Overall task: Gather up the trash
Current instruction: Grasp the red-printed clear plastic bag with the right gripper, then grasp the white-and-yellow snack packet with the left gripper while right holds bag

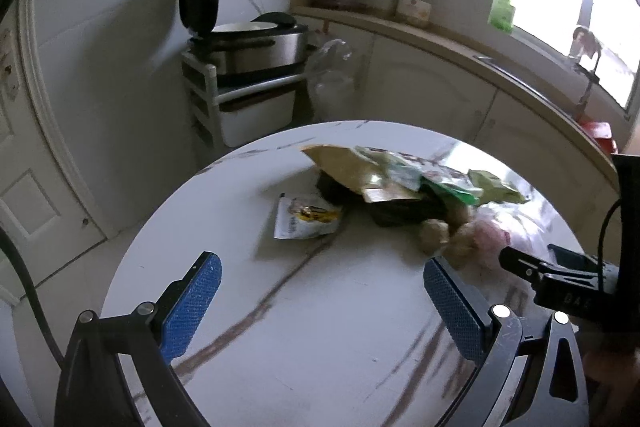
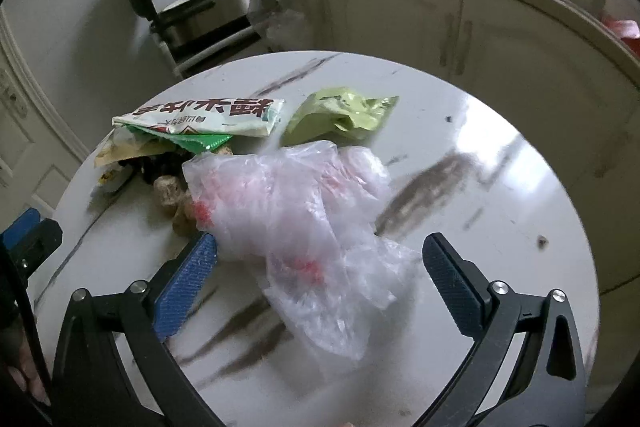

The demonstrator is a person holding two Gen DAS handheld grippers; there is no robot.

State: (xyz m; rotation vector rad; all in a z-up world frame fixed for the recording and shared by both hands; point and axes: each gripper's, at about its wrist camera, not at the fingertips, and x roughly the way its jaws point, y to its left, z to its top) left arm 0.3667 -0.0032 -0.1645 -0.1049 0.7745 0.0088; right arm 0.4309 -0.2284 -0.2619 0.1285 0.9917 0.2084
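Observation:
Trash lies in a heap on a round white marble table [image 1: 280, 327] [image 2: 500, 187]. A clear crumpled plastic bag [image 2: 304, 211] with red bits inside lies between the open fingers of my right gripper [image 2: 320, 259]. Behind it are a white and green snack wrapper [image 2: 204, 115], a pale green packet [image 2: 340, 115], a dark tray and brownish lumps [image 2: 170, 191]. In the left wrist view the same heap holds a gold wrapper [image 1: 344, 167], a small white sachet [image 1: 304, 217] and the lumps [image 1: 436, 231]. My left gripper [image 1: 320, 279] stands open above bare table, short of the sachet.
A rice cooker [image 1: 248, 47] with its lid up stands on a white rack against the wall. A clear bag [image 1: 330, 75] sits on the floor beside it. Cream cabinets and a counter [image 1: 440, 39] with jars run along the right, under a window. A white door [image 1: 32, 187] is at left.

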